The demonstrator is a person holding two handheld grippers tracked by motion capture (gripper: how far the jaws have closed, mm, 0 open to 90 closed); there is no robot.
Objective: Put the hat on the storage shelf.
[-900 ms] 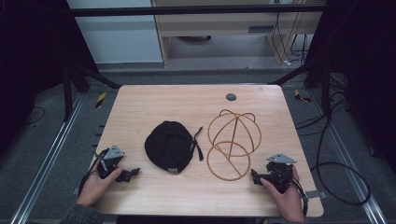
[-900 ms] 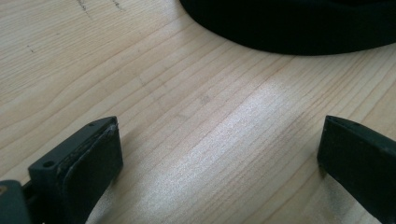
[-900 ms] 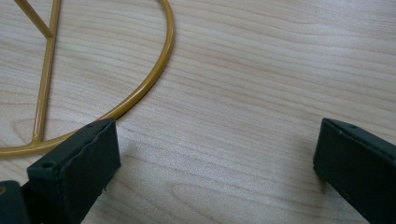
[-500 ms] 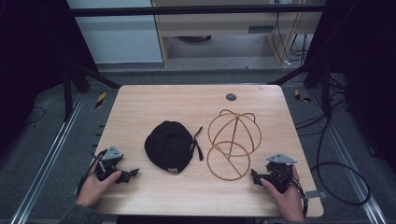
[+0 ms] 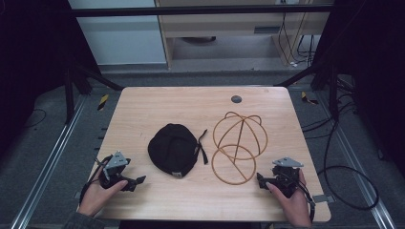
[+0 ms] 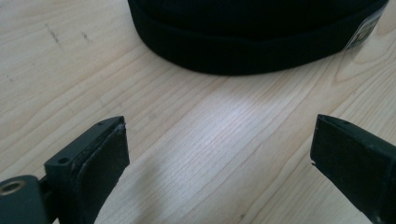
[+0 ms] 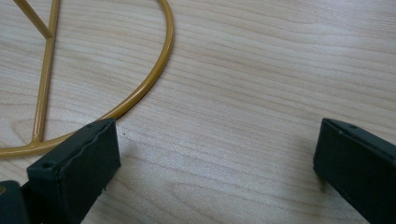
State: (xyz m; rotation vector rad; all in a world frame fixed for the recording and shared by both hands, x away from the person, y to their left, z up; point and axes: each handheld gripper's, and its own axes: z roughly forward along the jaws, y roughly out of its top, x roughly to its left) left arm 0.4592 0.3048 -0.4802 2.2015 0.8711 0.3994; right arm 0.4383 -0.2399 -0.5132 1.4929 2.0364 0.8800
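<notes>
Both grippers rest spread and empty: left gripper (image 5: 139, 180) faces the black cap (image 5: 173, 149), right gripper (image 5: 259, 180) beside the wire frame (image 5: 237, 147).

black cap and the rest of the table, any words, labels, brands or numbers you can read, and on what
No text here can be read.
Black cap: a small pale label sits on its band, with marks too blurred to read in the left gripper view and too small in the high view.
Gold wire frame, wooden table and both tongs: no writing visible.
</notes>
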